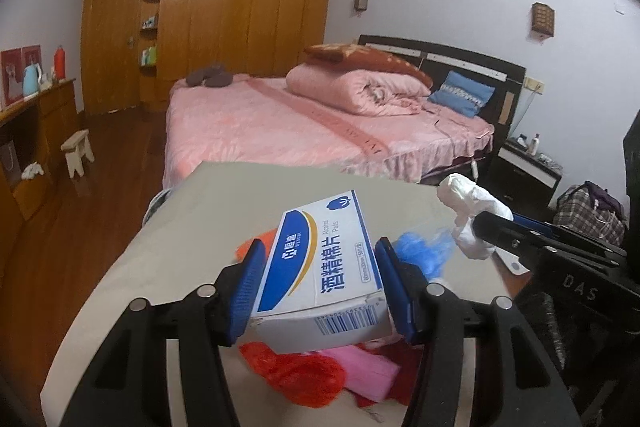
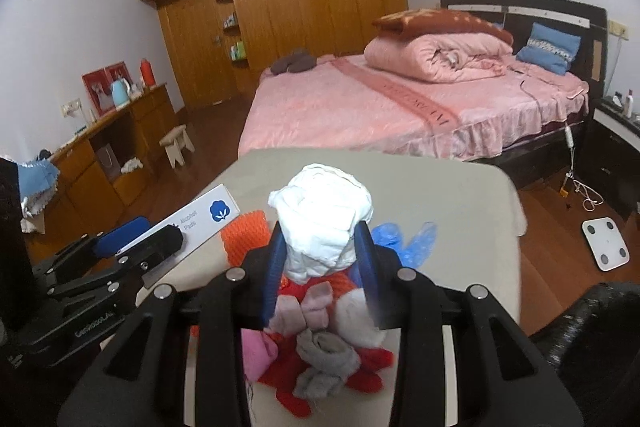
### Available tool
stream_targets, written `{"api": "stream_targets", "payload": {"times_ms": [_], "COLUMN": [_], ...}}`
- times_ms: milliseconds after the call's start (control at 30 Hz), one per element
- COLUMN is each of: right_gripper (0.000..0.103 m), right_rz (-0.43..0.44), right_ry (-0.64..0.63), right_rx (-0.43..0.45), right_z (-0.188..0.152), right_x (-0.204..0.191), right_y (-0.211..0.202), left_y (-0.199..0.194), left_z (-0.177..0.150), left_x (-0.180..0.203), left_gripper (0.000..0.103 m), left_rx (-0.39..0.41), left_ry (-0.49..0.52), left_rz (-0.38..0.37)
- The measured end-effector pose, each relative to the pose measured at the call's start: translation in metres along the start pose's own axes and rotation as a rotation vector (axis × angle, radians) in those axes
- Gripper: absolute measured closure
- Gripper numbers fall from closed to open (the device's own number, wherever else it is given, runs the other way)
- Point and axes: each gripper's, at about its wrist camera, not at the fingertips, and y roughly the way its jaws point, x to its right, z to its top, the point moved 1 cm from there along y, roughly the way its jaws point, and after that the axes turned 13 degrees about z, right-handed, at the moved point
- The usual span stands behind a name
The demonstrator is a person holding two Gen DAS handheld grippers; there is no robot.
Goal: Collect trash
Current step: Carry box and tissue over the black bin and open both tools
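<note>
Bedroom table [image 1: 200, 195]: left gripper [image 1: 318, 287] clamps "Alcohol Pads" box [image 1: 320, 255], right gripper [image 2: 320, 259] pinches white wad [image 2: 320, 219].

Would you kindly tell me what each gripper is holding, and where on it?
Left gripper clamps the white-and-blue cardboard alcohol-pads box across its long sides. Right gripper pinches the crumpled white paper wad at its lower half.

A rounded table under a plain beige cloth [image 2: 472, 195] is carrying loose clutter: a crumpled blue plastic bag [image 2: 416, 239], an orange ridged mesh piece [image 2: 244, 237], a red plastic bag [image 1: 300, 371], a pink folded piece [image 1: 368, 367] and rolled grey socks [image 2: 324, 359] are lying directly on it.
</note>
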Motion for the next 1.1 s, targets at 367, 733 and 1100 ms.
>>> {"api": "stream_targets", "payload": {"times_ms": [367, 733, 1100], "right_gripper": [0.069, 0.069, 0.046], "right_rz": [-0.133, -0.374, -0.562], "right_ry": [0.052, 0.151, 0.218], "right_rx": [0.057, 0.051, 0.066], "right_z": [-0.023, -0.080, -0.116], "right_x": [0.038, 0.094, 0.134], "right_y": [-0.107, -0.190, -0.242], "left_y": [-0.043, -0.068, -0.077], "left_z": [0.005, -0.013, -0.040], "left_x": [0.073, 0.183, 0.270], "left_gripper": [0.047, 0.047, 0.028], "left_rx": [0.054, 0.035, -0.011], "left_ry": [0.072, 0.179, 0.290], "left_rz": [-0.129, -0.373, -0.544]}}
